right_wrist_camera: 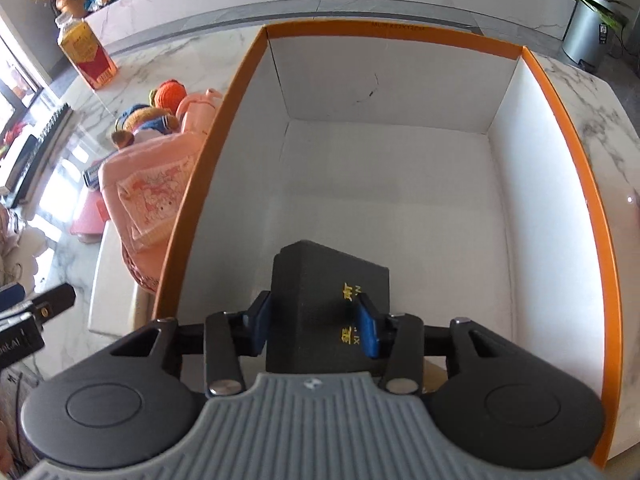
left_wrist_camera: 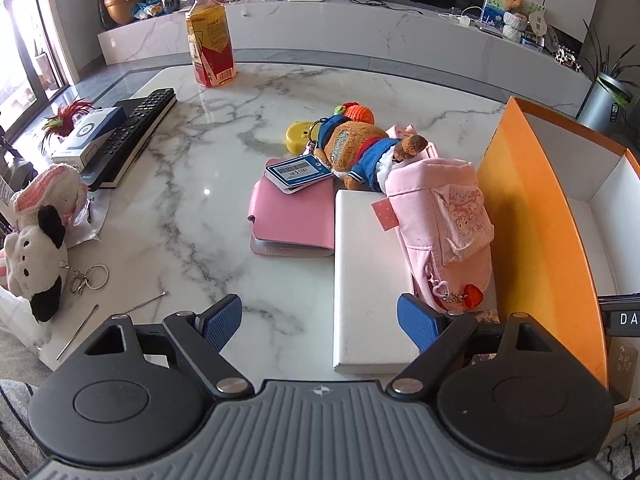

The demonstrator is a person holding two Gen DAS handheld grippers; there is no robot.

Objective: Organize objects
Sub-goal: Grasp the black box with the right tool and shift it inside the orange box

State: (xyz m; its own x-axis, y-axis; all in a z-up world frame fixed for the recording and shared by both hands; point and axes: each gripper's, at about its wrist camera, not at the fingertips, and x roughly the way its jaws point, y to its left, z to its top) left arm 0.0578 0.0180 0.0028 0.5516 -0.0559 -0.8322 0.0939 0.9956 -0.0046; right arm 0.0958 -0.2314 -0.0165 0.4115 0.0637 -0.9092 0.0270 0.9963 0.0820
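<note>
White marble-veined tabletop [left_wrist_camera: 192, 208] in a bright living room, with a long marble-fronted shelf behind.

Left wrist view:
- Shows the left gripper [left_wrist_camera: 320, 320] over the near table edge, blue pads spread wide with nothing between them.
- Shows a flat white rectangular box [left_wrist_camera: 368, 272] lying just ahead, partly under the right-hand pad.
- Shows a pink fabric pouch with a cartoon print [left_wrist_camera: 444, 232] resting across that box and leaning on the tall orange wall of the carton.
- Beyond, shows a brown plush bear in blue clothes [left_wrist_camera: 360, 152] lying on its side, its barcode tag [left_wrist_camera: 298, 170] overlapping a pink leather wallet [left_wrist_camera: 292, 220].
- Farther back, shows an upright plastic bottle of amber drink [left_wrist_camera: 210, 40]; to the left, a black remote control [left_wrist_camera: 136, 128] and a black-and-white plush animal with a key ring [left_wrist_camera: 36, 264].

Right wrist view:
- Looks steeply down into a large open cardboard carton, orange outside and white inside [right_wrist_camera: 576, 152], standing on the table.
- Shows a small black textured box with gold lettering [right_wrist_camera: 320, 280] lying near the carton's near wall.
- Places the right gripper [right_wrist_camera: 316, 324] directly above that black box, jaws partly apart.
- Puts one blue pad beside the box's left edge and the other in front of its top face, so appears unclamped rather than gripping.
</note>
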